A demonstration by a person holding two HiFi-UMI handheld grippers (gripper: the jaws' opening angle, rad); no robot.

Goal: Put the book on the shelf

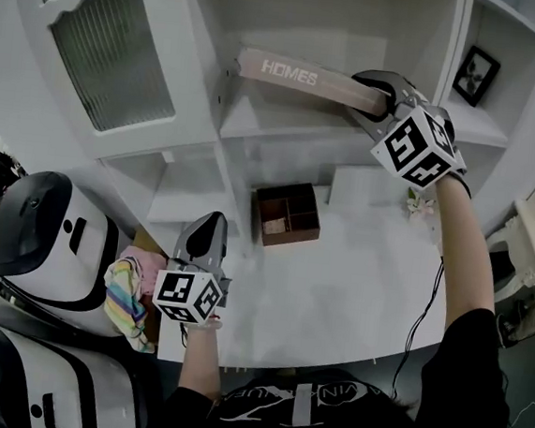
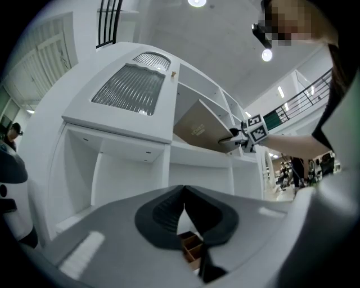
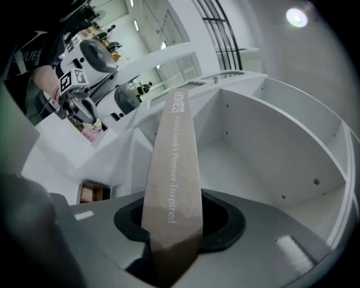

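A tan book [image 1: 300, 74] with "HOMES" on its spine is held level in front of the open middle compartment of the white shelf unit [image 1: 257, 123]. My right gripper [image 1: 380, 99] is shut on the book's right end. In the right gripper view the spine [image 3: 171, 169] runs out from between the jaws toward the compartment [image 3: 270, 146]. The left gripper view shows the book [image 2: 199, 129] tilted at the shelf opening. My left gripper [image 1: 210, 226] hangs lower, over the white counter, its jaw tips [image 2: 184, 191] touching with nothing between them.
A brown divided wooden box [image 1: 287, 213] sits on the counter [image 1: 364, 284] below the shelf. A framed picture [image 1: 475, 74] stands in the right compartment. A ribbed-glass cabinet door [image 1: 105, 42] is at upper left. White-and-black machines [image 1: 40, 233] and a striped cloth [image 1: 132, 299] crowd the left.
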